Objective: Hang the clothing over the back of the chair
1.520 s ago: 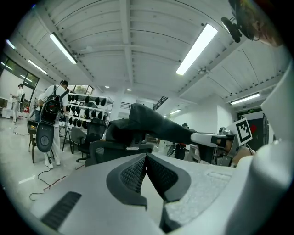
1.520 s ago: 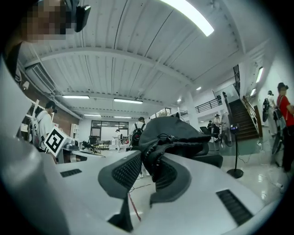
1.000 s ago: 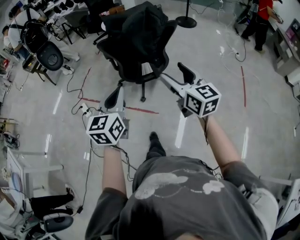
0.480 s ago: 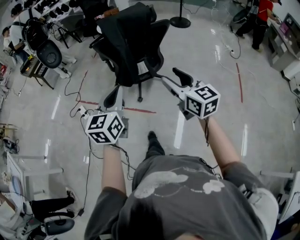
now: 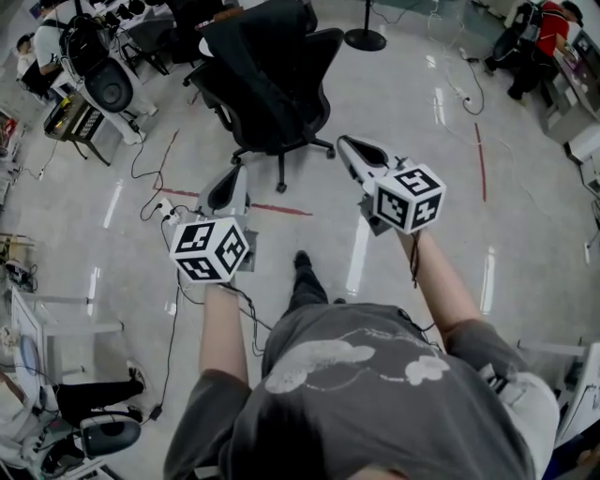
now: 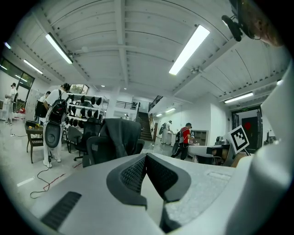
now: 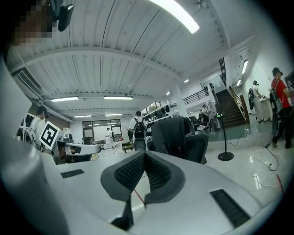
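A black garment (image 5: 251,56) hangs draped over the back of a black office chair (image 5: 302,103) at the top of the head view. Both grippers are held level, short of the chair and apart from it. My left gripper (image 5: 233,178) is shut with nothing in it, its pads meeting (image 6: 146,156). My right gripper (image 5: 348,143) is shut and empty too (image 7: 144,154). The garment (image 6: 120,137) on the chair (image 6: 97,150) shows beyond the left jaws. It also shows past the right jaws, the garment (image 7: 171,133) over the chair (image 7: 196,146).
Another chair with a backpack (image 5: 105,86) stands at upper left beside desks. A round stand base (image 5: 365,39) sits behind the chair. Cables and a power strip (image 5: 170,217) lie on the floor near a red tape line (image 5: 277,209). People (image 5: 541,28) stand at upper right.
The right gripper's jaws have closed from wide open to shut. Both grippers have drawn back from the chair, which now sits further off.
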Available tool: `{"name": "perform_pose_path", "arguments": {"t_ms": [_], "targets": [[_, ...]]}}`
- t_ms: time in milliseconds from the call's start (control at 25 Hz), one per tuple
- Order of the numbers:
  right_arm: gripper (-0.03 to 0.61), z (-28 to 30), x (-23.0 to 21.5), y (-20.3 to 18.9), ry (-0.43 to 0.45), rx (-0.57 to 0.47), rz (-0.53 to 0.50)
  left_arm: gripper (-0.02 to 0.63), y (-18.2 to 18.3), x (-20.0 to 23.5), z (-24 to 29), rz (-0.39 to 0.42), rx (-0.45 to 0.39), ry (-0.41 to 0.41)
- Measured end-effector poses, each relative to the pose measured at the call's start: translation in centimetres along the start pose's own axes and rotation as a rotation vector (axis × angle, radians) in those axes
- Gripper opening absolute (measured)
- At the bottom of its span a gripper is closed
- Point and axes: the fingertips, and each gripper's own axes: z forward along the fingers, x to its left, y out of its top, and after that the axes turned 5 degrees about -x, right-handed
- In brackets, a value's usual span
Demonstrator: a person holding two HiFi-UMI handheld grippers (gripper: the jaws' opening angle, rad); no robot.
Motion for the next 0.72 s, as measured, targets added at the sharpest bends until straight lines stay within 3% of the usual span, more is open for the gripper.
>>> {"name": "perform_pose_path", "arguments": {"t_ms": [240,720], "targets": [[-0.009,-1.5,1.8,-1.3,0.053,0.066,-0.059,0.002,-1.4,-1.0,-1.8,-0.018,0.027,0.01],[-0.009,-2.6,0.6,-3.3,0.041,0.115,-0.012,0.002,-4.3,-1.8,-2.1,-0.061,0.094,0.021]]}}
